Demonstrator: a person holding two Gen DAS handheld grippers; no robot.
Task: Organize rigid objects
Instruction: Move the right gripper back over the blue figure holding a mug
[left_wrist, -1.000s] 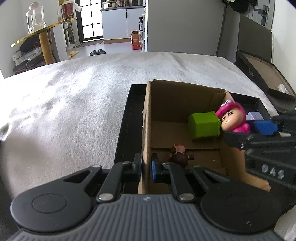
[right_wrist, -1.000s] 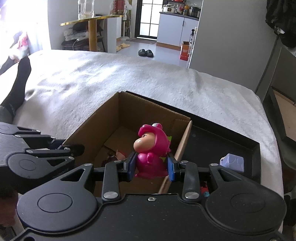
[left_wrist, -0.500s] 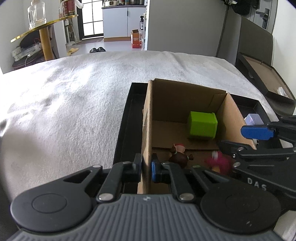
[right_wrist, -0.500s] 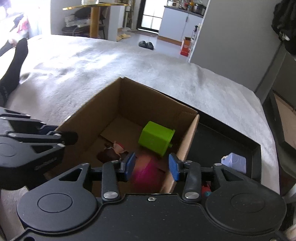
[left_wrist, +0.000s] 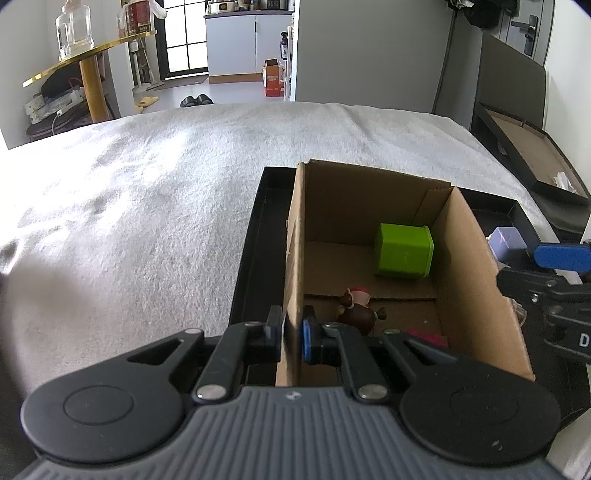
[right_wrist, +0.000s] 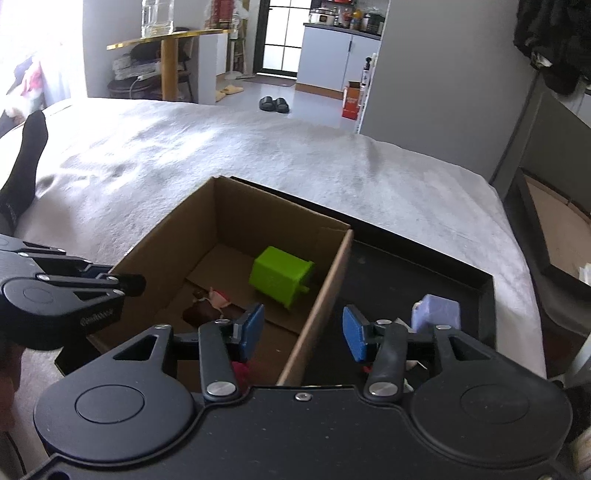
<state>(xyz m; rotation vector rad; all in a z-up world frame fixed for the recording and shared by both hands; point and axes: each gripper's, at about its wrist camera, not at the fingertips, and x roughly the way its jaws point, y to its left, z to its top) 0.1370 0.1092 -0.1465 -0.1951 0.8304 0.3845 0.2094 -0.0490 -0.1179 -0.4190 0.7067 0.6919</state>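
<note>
Two grippers are noted: the left gripper (left_wrist: 291, 338) is clamped on the brown cardboard box (left_wrist: 295, 258) wall, the right gripper (right_wrist: 303, 330) spread wide, nothing held.

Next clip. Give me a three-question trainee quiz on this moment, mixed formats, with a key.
1. True or false: the left gripper is shut on the wall of the cardboard box.
2. The right gripper is: A) shut on the green cube, B) open and empty, C) shut on the lilac block.
3. Fill in: the green cube lies inside the ____, while the lilac block sits in the black tray outside it.

Key: 1 true. 2 B; its jaws stand wide apart above the box's right wall. 3 box.
</note>
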